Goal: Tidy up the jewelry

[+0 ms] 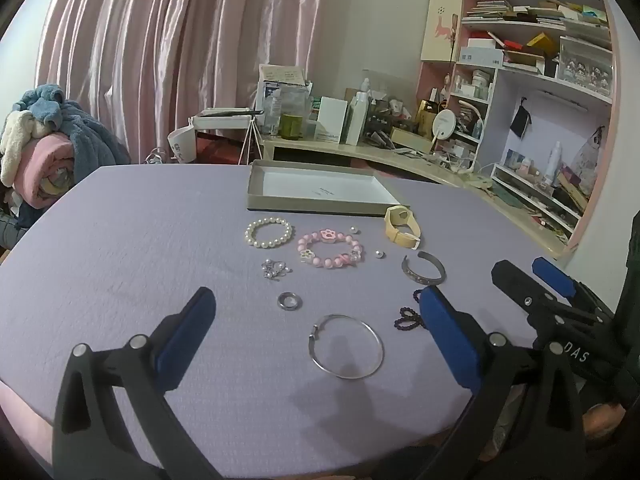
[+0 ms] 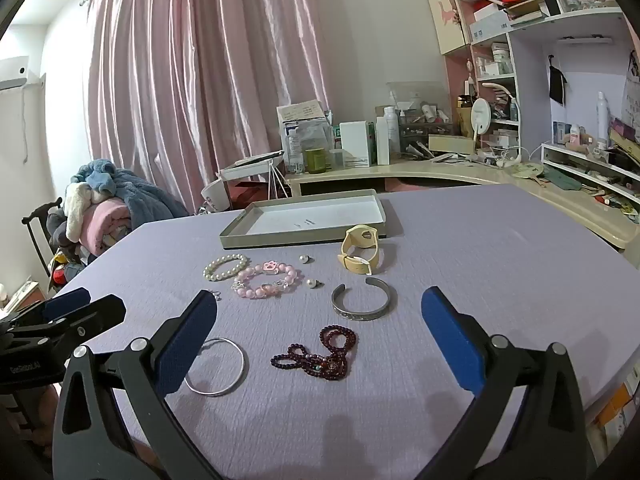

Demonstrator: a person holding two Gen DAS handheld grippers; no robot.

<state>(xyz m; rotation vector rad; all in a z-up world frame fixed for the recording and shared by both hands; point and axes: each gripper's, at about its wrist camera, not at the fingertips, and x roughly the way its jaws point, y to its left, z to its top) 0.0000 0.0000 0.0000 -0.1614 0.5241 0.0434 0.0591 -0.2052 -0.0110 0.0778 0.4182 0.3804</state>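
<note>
Jewelry lies spread on a lilac table (image 1: 120, 240). A shallow grey tray (image 1: 320, 186) (image 2: 240, 236) stands at the far side, nothing in it. Before it lie a pearl bracelet (image 1: 268, 233) (image 2: 225, 266), a pink bead bracelet (image 1: 330, 249) (image 2: 266, 280), a cream watch (image 1: 402, 227) (image 2: 360, 250), a grey cuff (image 1: 423, 268) (image 2: 362, 300), a small ring (image 1: 289, 301), a thin silver bangle (image 1: 346, 346) (image 2: 218, 366) and dark red beads (image 2: 320, 354). My left gripper (image 1: 320, 312) hovers open above the bangle. My right gripper (image 2: 320, 312) hovers open over the dark beads.
Two small studs (image 2: 306, 259) (image 2: 312, 283) and a silver charm cluster (image 1: 275, 269) lie among the bracelets. Behind the table stand a cluttered desk (image 1: 360, 148), shelves (image 1: 540, 60) at right, a pink curtain (image 1: 180, 40) and piled blankets (image 1: 44, 144) at left.
</note>
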